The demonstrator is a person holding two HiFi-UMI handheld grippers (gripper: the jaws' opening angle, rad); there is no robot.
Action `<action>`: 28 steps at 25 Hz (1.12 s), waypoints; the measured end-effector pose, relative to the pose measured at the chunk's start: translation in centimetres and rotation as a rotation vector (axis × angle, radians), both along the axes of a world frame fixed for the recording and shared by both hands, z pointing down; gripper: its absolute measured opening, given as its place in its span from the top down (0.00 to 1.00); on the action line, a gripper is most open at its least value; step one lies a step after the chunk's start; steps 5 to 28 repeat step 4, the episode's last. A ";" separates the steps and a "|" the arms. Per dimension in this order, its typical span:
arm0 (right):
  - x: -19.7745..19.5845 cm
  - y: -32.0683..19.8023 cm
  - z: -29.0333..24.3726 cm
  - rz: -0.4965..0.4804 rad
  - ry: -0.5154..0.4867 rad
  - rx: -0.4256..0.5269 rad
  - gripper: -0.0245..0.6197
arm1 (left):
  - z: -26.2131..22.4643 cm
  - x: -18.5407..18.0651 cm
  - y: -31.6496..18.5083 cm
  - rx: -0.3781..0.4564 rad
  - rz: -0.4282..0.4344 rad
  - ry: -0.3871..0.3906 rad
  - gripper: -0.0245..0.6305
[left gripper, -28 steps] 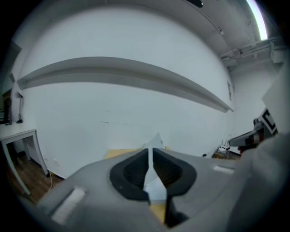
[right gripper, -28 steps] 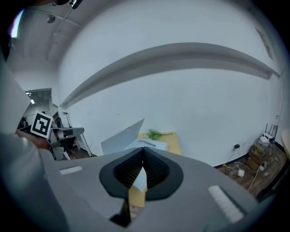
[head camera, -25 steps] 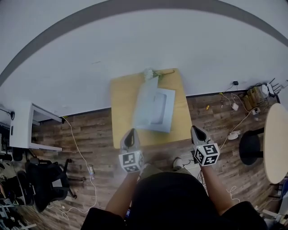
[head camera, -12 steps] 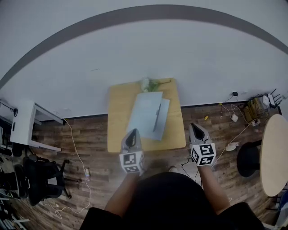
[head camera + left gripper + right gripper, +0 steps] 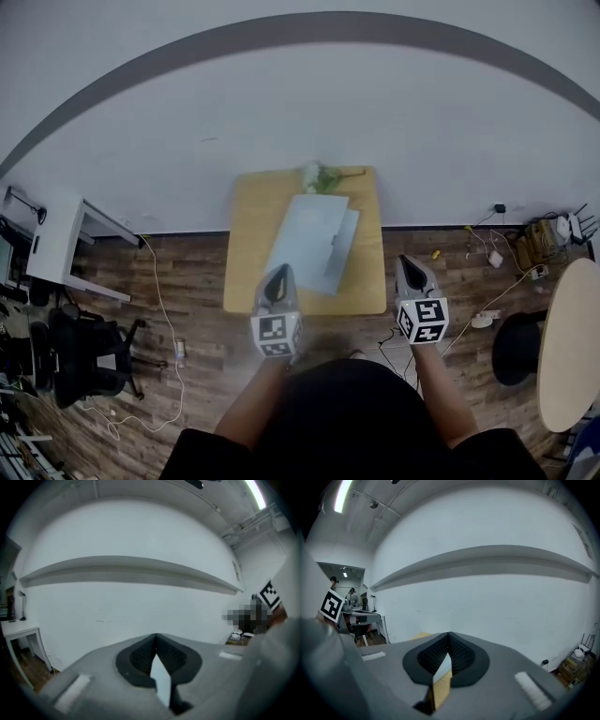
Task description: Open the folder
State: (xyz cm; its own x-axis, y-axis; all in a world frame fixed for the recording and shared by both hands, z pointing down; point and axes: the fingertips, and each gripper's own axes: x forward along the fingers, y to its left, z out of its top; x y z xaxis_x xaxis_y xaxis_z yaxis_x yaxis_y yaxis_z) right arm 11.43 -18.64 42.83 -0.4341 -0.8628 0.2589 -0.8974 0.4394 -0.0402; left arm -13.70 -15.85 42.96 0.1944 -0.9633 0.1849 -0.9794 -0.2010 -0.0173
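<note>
A pale blue-grey folder (image 5: 312, 242) lies slanted on the small wooden table (image 5: 246, 244), its far corner near a green sprig. Both grippers hover at the table's near edge, short of the folder and apart from it. My left gripper (image 5: 278, 270) is shut with nothing in it; in the left gripper view its jaws (image 5: 156, 635) meet at the tip in front of the white wall. My right gripper (image 5: 407, 261) stands just off the table's right front corner, and its jaws (image 5: 449, 633) also meet with nothing held. A sliver of tabletop (image 5: 440, 688) shows beneath them.
A green and white sprig (image 5: 319, 176) lies at the table's far edge by the wall. A white desk (image 5: 56, 253) and a black office chair (image 5: 80, 361) stand at left. A round table (image 5: 570, 342), a black stool (image 5: 514, 347) and floor cables (image 5: 159, 309) are at right and left.
A second ago the folder looked blurred and broader; now it lies still as a narrower slanted shape. Both grippers stayed shut near the table's front edge while the view shifted.
</note>
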 end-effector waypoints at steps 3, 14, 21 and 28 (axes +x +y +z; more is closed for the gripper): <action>0.1 -0.3 0.2 -0.011 0.000 -0.001 0.96 | 0.3 0.3 -0.1 -0.004 -0.003 0.005 0.96; 0.1 -0.4 0.3 -0.015 0.000 -0.002 0.96 | 0.3 0.4 -0.2 -0.003 -0.003 0.008 0.96; 0.1 -0.4 0.3 -0.015 0.000 -0.002 0.96 | 0.3 0.4 -0.2 -0.003 -0.003 0.008 0.96; 0.1 -0.4 0.3 -0.015 0.000 -0.002 0.96 | 0.3 0.4 -0.2 -0.003 -0.003 0.008 0.96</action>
